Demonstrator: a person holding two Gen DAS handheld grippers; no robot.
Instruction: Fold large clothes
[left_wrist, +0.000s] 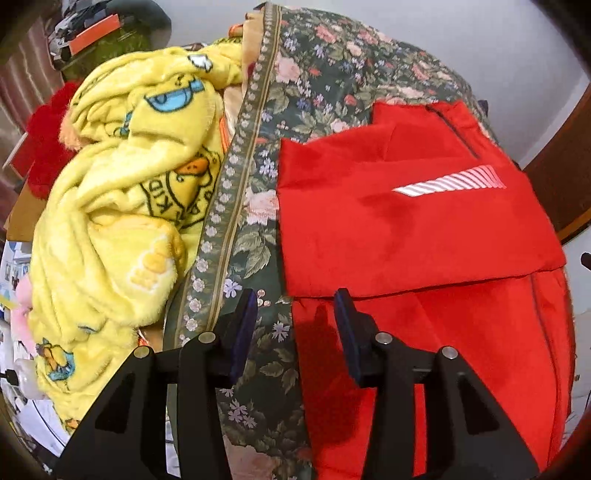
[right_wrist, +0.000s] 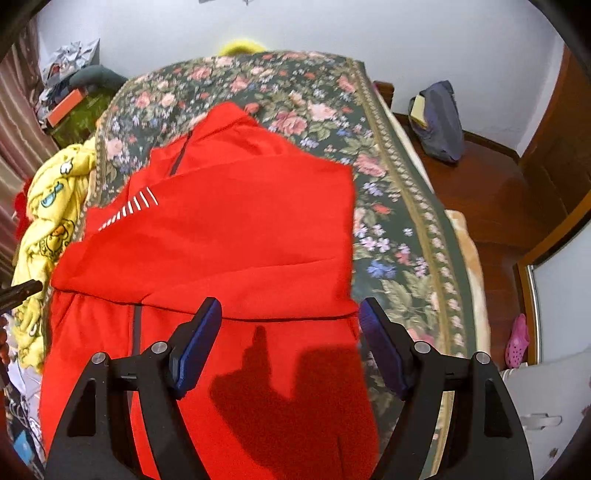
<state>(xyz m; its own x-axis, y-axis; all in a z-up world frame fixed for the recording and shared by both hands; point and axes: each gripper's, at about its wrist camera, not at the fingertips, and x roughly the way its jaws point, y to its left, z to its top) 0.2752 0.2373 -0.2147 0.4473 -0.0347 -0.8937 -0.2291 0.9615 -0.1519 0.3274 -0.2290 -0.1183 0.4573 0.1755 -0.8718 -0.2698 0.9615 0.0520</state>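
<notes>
Jacket (left_wrist: 413, 229) in red lay on our flowered bedspread (left_wrist: 314, 74), its top half folded down over the lower half so that a hem edge ran across the middle. White slanted stripes (left_wrist: 454, 181) showed on the folded part, and a dark zip ran up toward the collar at the far end. We held the left gripper (left_wrist: 295, 321) above the jacket's left edge, one finger over the bedspread and the other over the red cloth; its jaws stood partly apart with nothing between them and no pad on the fabric. We held the right gripper (right_wrist: 290, 328) above the jacket's lower right part, jaws wide, empty as well, its shadow falling on the cloth below. From the right wrist view the jacket (right_wrist: 221, 229) covered the near middle of the bedspread (right_wrist: 399, 229), and the tip of the left gripper showed at the far left edge. Beside the bedspread on the left we saw a crumpled yellow blanket (left_wrist: 110, 221) with cartoon prints. To the right stood a brown wooden floor (right_wrist: 491, 206), a dark blue bag (right_wrist: 439, 122) and a pink shoe (right_wrist: 517, 339).
</notes>
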